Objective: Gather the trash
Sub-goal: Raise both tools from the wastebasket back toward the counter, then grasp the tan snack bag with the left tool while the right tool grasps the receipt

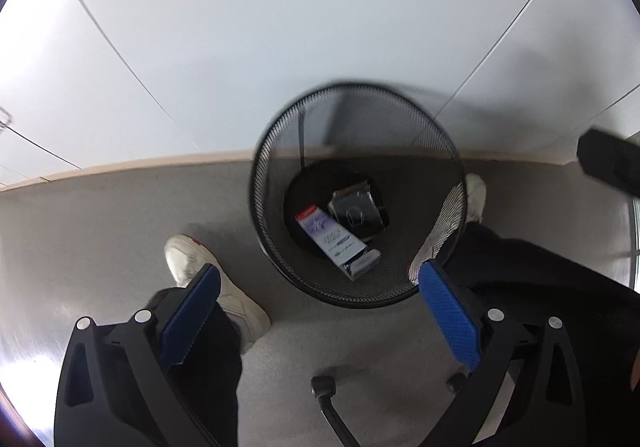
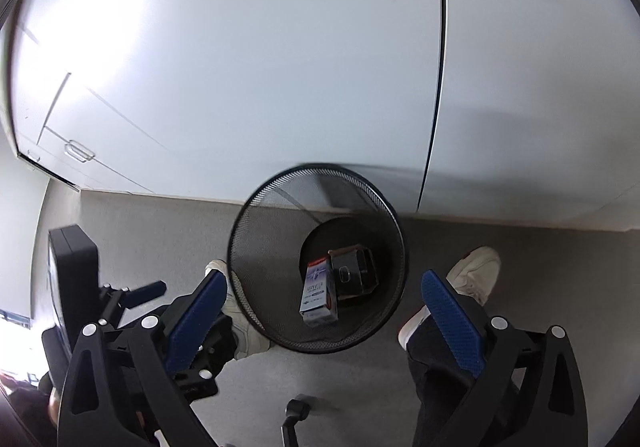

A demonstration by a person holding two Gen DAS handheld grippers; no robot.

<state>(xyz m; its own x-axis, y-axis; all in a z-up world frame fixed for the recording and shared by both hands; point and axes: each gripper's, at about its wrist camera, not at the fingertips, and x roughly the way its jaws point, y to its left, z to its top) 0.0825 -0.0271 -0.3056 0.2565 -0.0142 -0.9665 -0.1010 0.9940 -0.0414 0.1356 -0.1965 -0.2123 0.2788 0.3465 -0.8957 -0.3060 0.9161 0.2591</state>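
A black wire-mesh waste bin [image 1: 276, 151] stands on the grey carpet against white cabinets; it also shows in the right wrist view [image 2: 256, 231]. Inside lie a white and blue carton [image 1: 330, 237] and a black box [image 1: 356, 209], also seen from the right as the carton [image 2: 319, 293] and the black box [image 2: 354, 271]. My left gripper [image 1: 320, 279] is open and empty above the bin's near rim. My right gripper [image 2: 322, 283] is open and empty above the bin. The left gripper [image 2: 132, 297] shows in the right wrist view at the left.
White cabinet doors [image 1: 280, 27] rise behind the bin. The person's white shoes [image 1: 200, 267] [image 2: 476, 275] and dark trousers flank the bin. An office chair's castors [image 1: 322, 387] [image 2: 296, 411] sit near the bottom. A dark object [image 1: 608, 163] is at the right edge.
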